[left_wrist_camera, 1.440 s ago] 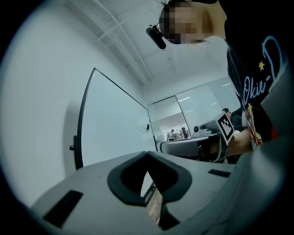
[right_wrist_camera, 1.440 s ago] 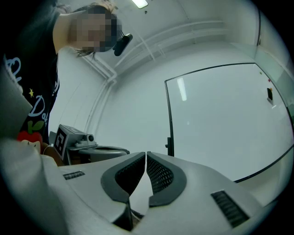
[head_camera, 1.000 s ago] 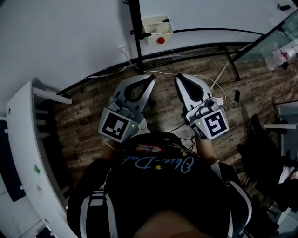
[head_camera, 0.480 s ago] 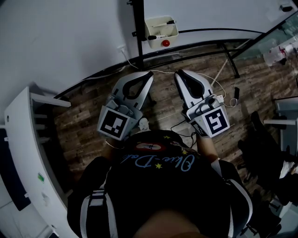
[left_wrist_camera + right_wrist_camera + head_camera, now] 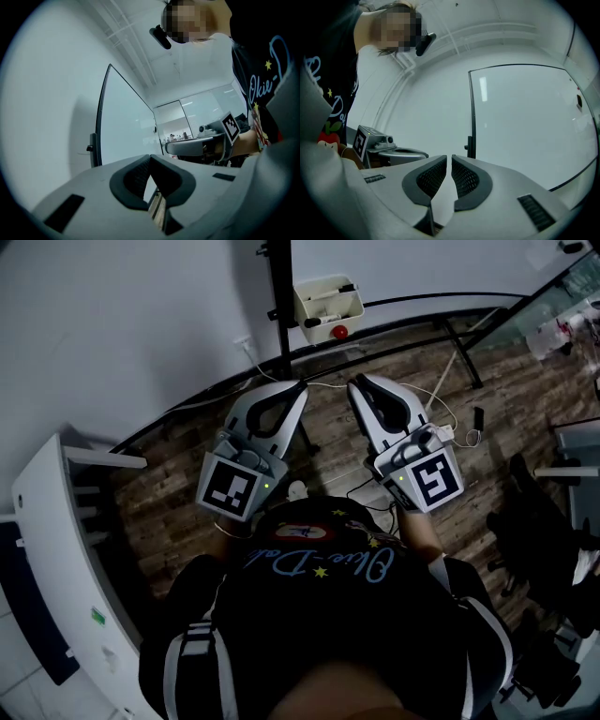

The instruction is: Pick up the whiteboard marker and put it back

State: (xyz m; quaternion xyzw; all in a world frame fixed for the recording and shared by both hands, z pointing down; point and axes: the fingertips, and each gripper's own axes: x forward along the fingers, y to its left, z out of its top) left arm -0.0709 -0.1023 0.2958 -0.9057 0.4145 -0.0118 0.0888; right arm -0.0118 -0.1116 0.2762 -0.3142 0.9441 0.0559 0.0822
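A white tray (image 5: 328, 301) hangs on the whiteboard's stand at the top of the head view. It holds a whiteboard marker (image 5: 323, 296) with a dark cap, and a red round thing (image 5: 339, 332) sits under it. Both grippers are held level in front of the person's chest, short of the tray. My left gripper (image 5: 298, 388) is shut with nothing in it; its pads (image 5: 140, 176) meet at the tips. My right gripper (image 5: 356, 382) is opening, with a thin empty gap between its ribbed pads (image 5: 464, 178). The whiteboard (image 5: 525, 126) stands ahead.
A black pole (image 5: 278, 306) of the stand rises left of the tray, and the stand's legs (image 5: 459, 352) spread over the wooden floor. Cables (image 5: 412, 409) lie by the right gripper. A white shelf unit (image 5: 56, 549) stands at left, a dark chair (image 5: 534, 531) at right.
Both grippers have moved a little forward toward the stand and the tray. Nothing was taken hold of.
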